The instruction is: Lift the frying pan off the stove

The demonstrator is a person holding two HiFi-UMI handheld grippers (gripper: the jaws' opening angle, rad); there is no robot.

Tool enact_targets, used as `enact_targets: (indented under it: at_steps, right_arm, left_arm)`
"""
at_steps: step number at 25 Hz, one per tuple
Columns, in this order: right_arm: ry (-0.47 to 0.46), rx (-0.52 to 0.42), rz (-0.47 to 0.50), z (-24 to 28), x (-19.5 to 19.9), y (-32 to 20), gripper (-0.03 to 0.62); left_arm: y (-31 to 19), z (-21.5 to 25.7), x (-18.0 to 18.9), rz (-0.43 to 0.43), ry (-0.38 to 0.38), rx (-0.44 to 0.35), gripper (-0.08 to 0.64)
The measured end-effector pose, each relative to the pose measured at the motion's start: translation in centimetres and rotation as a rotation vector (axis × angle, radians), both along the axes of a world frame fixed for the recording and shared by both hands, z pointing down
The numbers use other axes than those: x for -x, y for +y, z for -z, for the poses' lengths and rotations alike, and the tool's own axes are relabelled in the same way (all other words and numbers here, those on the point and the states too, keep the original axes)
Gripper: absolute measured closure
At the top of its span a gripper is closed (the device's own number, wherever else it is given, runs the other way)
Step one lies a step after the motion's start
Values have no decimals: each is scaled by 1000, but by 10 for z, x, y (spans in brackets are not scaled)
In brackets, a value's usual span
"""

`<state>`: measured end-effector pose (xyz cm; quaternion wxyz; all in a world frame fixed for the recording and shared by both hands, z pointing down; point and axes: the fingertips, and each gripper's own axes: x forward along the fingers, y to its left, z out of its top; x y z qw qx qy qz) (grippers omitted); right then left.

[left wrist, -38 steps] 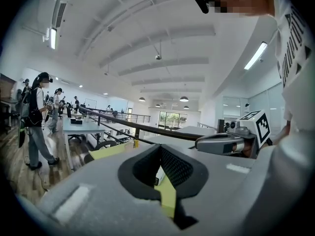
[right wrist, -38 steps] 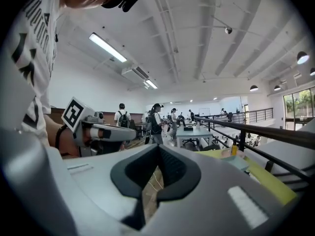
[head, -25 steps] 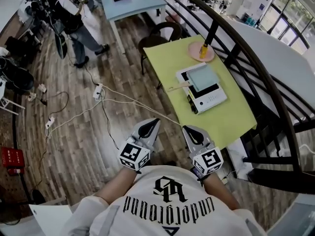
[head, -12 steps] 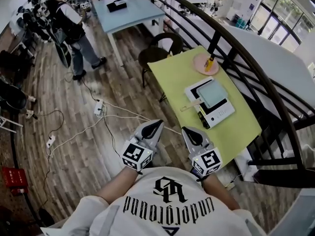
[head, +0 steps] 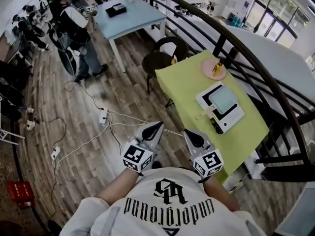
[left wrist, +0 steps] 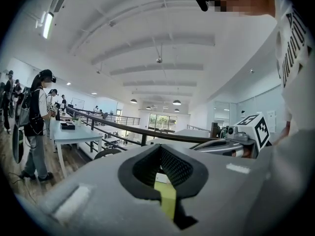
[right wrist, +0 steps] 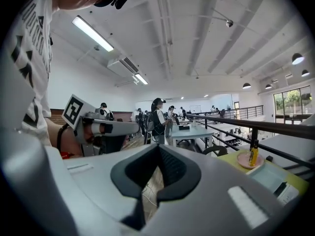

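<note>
A pale teal square frying pan (head: 223,99) with a light wooden handle (head: 203,115) sits on a white stove (head: 233,116) on the yellow-green table (head: 189,85). Both grippers are held close to my chest, above the wooden floor and short of the table's near edge. My left gripper (head: 156,127) is shut with nothing in it, and my right gripper (head: 190,133) is shut and empty too. In the right gripper view the pan (right wrist: 268,176) shows at the far right, beyond the shut right gripper (right wrist: 158,149). The left gripper (left wrist: 160,148) view shows only a strip of the table.
A pink plate (head: 213,70) with a small yellow bottle (head: 217,65) stands behind the stove. A dark railing (head: 246,48) runs along the table's far side. Dark chairs (head: 165,53) and a blue table (head: 130,14) stand beyond. Cables and power strips (head: 103,116) cross the floor; a person (head: 74,28) stands far left.
The head view has shifted: the table and stove now lie further right and lower in the picture. Both grippers stay shut by my chest.
</note>
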<state>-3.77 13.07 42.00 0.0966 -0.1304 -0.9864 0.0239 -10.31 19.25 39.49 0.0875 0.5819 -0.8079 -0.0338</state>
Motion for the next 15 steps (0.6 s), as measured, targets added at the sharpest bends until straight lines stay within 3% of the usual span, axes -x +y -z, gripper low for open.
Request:
enact_targets:
  at_steps: [6,15]
  right_arm:
    - [27,21,-52,-9,8,-7,591]
    - [42,42,-161,-18,23,-69,591]
  left_arm:
    - [-6,-9,16,-39,25,5,554]
    - [-74,-20,39,-151,41,33,554]
